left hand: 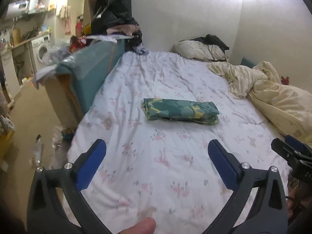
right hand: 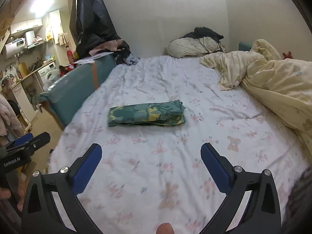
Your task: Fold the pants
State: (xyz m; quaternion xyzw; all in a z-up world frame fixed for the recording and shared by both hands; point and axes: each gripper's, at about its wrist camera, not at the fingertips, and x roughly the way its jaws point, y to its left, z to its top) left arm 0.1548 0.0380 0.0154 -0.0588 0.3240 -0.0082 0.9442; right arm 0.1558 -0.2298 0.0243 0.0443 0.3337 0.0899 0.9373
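pants (left hand: 180,111) mid-bed (left hand: 156,165) | duvet (left hand: 273,89) right | pillow (left hand: 198,49) behind | both tongs nearer, apart

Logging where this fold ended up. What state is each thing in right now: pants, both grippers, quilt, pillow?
pants: folded into a compact bundle, lying flat on the bed sheet, untouched.
left gripper: open, empty, held above the sheet.
right gripper: open, empty, short of the pants.
quilt: crumpled, heaped along the bed's side.
pillow: rumpled, dark clothes on top.

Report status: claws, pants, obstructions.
Left claw open, empty; right claw open, empty. Green-and-yellow patterned pants folded on floral bedsheet. Nothing between claws and pants.
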